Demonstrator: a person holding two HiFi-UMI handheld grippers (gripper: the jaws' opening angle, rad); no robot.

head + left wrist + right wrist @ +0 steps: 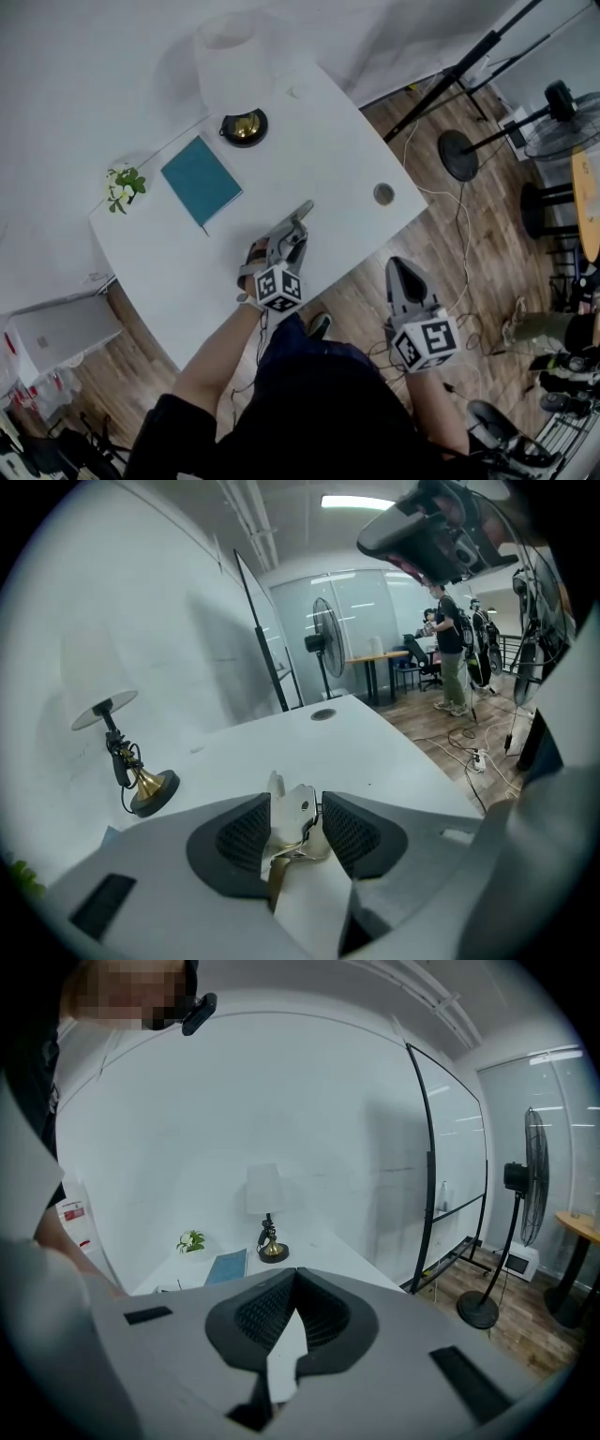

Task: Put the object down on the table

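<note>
The left hand-held gripper (297,800) has its jaws apart, low over the desk (375,752). A silvery metal clip (298,823) sits between its pads. The right hand-held gripper (295,1275) is closed and empty, beyond the desk's edge.

1. Left gripper (293,228), over the counter (356,159): pale grey shell, with fingers (246,834) faced in black ribbed pads.
2. Right gripper (401,268), just off the counter's near edge: same grey shell and black-padded fingers (262,1314).
3. Each gripper has a white cube (278,289) with black square markers.
4. The person wears a dark top (309,403) with dark sleeves (164,427).
</note>
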